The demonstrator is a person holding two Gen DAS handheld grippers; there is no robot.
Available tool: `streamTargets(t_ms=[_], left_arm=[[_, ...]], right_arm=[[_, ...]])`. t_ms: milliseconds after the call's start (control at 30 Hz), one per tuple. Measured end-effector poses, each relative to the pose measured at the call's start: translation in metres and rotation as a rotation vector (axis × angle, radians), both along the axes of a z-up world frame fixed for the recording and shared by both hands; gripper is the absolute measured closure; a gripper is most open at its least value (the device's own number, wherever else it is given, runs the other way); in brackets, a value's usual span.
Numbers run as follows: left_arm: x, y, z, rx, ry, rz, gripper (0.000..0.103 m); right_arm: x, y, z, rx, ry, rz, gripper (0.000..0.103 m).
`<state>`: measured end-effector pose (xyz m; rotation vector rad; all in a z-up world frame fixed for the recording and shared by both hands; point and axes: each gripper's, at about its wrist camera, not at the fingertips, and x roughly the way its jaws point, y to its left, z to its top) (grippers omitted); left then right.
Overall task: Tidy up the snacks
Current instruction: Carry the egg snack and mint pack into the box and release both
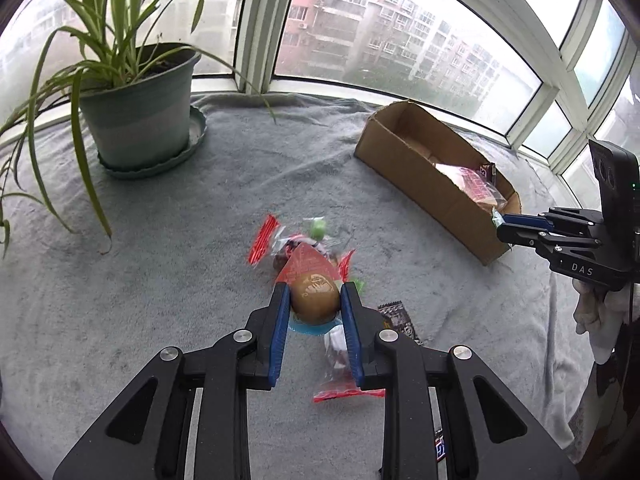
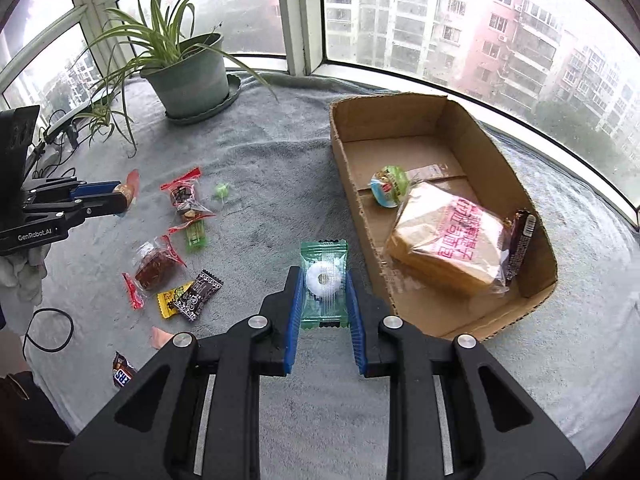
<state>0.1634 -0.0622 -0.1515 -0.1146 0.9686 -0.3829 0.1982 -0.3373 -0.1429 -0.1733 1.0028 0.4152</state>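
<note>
My left gripper (image 1: pixel 315 300) pinches a packaged egg (image 1: pixel 314 294) over the snack pile (image 2: pixel 176 236). My right gripper (image 2: pixel 323 286) pinches a mint (image 2: pixel 323 280) just left of the box (image 2: pixel 360 120).

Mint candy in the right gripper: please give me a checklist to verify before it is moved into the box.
1. Right gripper shut on the mint candy: ok.
2. Box open on top: ok.
3. Free floor in the box, behind the bread and the round snack: ok.
4. Left gripper away from the box, shut on the egg: ok.
5. Firmness of the grip on the thin wrapper: cannot tell.
</note>
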Motion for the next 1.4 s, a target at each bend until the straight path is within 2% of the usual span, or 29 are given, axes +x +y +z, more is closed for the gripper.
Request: streamTargets(t_ms=[600, 933, 1100, 1400], left_arm=[[0.043, -0.063, 0.043, 0.016, -0.121, -0.098, 0.079], [0.092, -0.103, 0.062, 0.033, -0.181, -0.135, 0.079], [0.116, -0.122, 0.061, 0.030, -0.186, -0.148, 0.079], [0.142, -0.155, 0.032, 0.038, -0.131, -0.183, 0.079]], right_arm=[[0.025, -0.053, 0.033, -0.031, -0.076, -0.103, 0.081], [0.043, -0.074, 0.023, -0.041, -0.065, -0.145, 0.081], [0.051, -0.084, 0.012, -0.043, -0.048, -0.160, 0.081], [0.062, -0.103, -0.010, -0.050, -0.013, -0.195, 0.081]])
